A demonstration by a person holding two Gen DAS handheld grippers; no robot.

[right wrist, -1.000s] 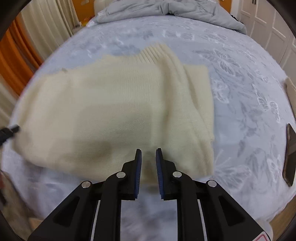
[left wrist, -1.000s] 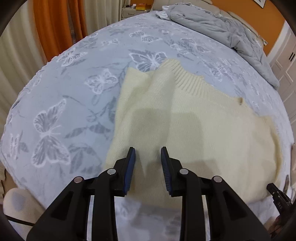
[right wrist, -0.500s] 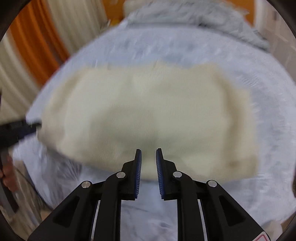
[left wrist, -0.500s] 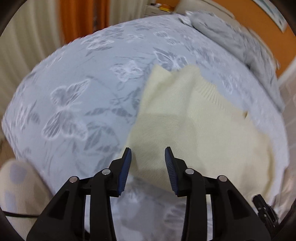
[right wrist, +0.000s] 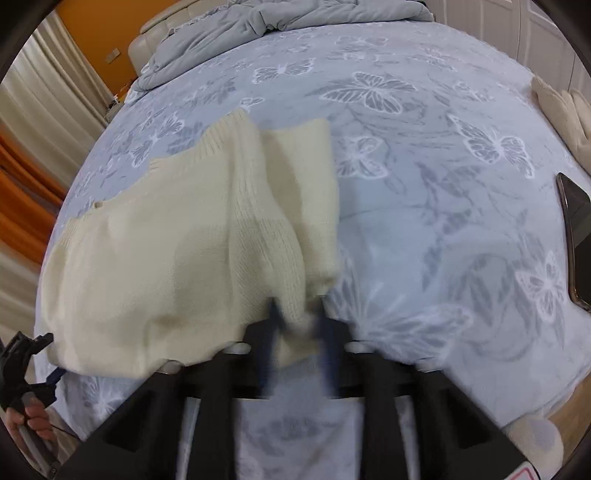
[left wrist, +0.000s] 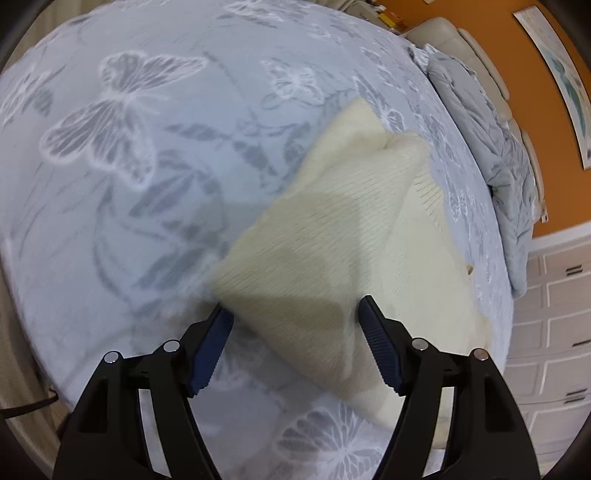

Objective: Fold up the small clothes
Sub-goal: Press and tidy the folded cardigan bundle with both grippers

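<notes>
cream knit sweater [left wrist: 343,236] lies folded on the butterfly-print bed [left wrist: 147,184]. left gripper [left wrist: 295,347] has just been opening, its fingers wide apart over the sweater's near corner, pressing nothing. right gripper [right wrist: 297,339], blurred, has just been closing, its fingers nearly together on the sweater's near edge fold [right wrist: 291,314]. a phone [right wrist: 574,236] lies at far right.

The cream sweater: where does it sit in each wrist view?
Left wrist: cream sweater lies centre to lower right, running up toward the grey duvet.
Right wrist: cream sweater fills the left half, its near edge at bottom centre.
Shared landmark: grey duvet, at the far end of the bed.
</notes>
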